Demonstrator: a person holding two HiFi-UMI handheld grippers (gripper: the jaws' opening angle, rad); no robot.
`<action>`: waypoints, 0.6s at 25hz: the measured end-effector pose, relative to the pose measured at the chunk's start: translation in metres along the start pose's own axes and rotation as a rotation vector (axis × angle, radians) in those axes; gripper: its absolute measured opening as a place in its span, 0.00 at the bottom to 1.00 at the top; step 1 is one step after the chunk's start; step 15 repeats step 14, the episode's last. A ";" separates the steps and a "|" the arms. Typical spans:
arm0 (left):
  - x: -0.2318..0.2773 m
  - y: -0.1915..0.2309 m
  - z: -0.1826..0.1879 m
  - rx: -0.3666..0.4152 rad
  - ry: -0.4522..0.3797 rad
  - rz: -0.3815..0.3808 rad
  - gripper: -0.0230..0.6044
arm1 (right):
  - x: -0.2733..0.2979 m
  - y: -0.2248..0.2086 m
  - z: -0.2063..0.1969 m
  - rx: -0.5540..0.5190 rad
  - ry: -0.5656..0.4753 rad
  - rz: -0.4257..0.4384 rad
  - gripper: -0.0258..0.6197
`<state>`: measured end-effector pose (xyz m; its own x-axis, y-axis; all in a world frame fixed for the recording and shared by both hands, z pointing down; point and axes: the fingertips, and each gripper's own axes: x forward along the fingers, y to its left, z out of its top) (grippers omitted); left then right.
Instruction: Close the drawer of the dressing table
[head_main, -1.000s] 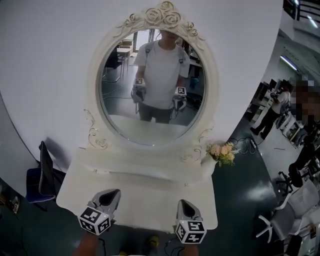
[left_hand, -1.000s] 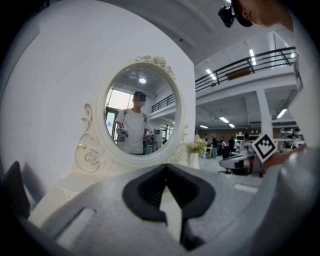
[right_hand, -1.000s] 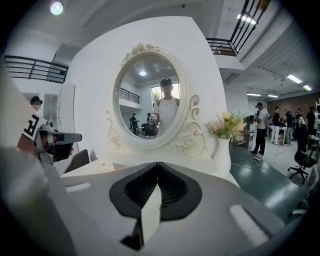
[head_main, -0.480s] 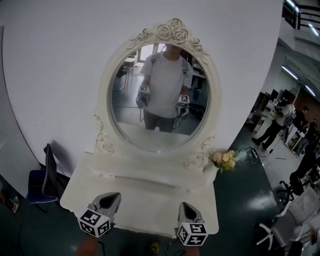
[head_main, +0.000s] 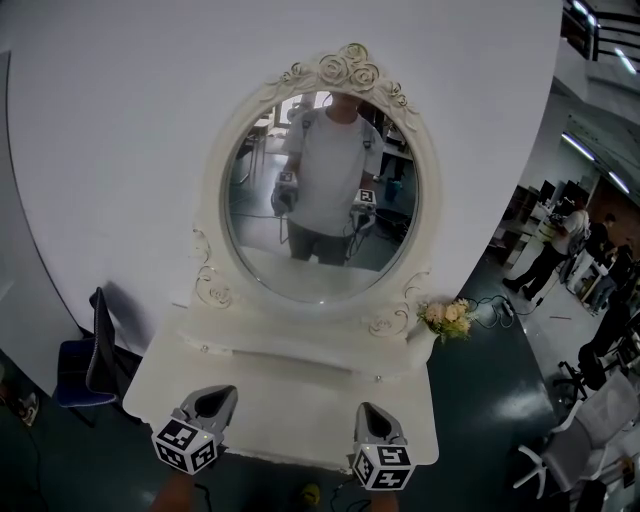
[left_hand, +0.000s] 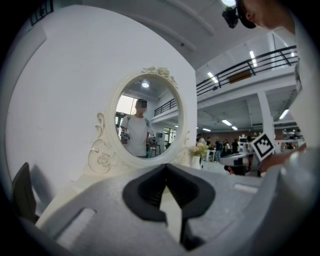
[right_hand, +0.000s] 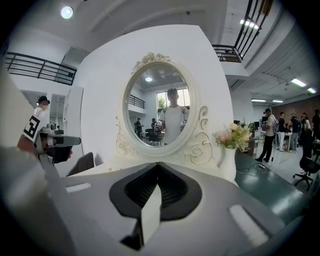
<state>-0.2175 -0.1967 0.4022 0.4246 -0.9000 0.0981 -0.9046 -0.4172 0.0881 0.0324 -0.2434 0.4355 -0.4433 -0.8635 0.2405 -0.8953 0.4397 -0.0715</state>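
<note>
The white dressing table (head_main: 290, 405) stands against a white wall, with an oval mirror (head_main: 320, 200) in a carved frame. Under the mirror runs a low drawer tier (head_main: 290, 358) with small knobs at either end; I cannot tell whether any drawer stands out. My left gripper (head_main: 212, 402) and right gripper (head_main: 368, 415) hover over the table's front edge, touching nothing. Both are shut and hold nothing: in the left gripper view (left_hand: 166, 167) and the right gripper view (right_hand: 158, 165) the jaws meet at their tips. The mirror reflects a person holding both grippers.
A vase of pale flowers (head_main: 446, 316) stands on the table's right end. A dark chair (head_main: 92, 362) stands left of the table. People (head_main: 556, 240) and an office chair (head_main: 590, 425) are on the dark floor to the right.
The head view has shifted a little, so the table and mirror sit slightly further right in the frame. Both grippers stay shut near the front edge, almost unmoved.
</note>
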 end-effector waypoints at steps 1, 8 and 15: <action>0.000 0.000 0.001 0.002 -0.005 -0.002 0.03 | 0.000 0.000 0.001 -0.002 -0.002 0.000 0.04; -0.003 0.003 0.009 0.010 -0.024 -0.001 0.03 | -0.002 0.002 0.010 -0.012 -0.013 0.001 0.04; -0.008 0.005 0.009 0.012 -0.029 0.002 0.03 | -0.005 0.002 0.008 -0.011 -0.012 -0.001 0.04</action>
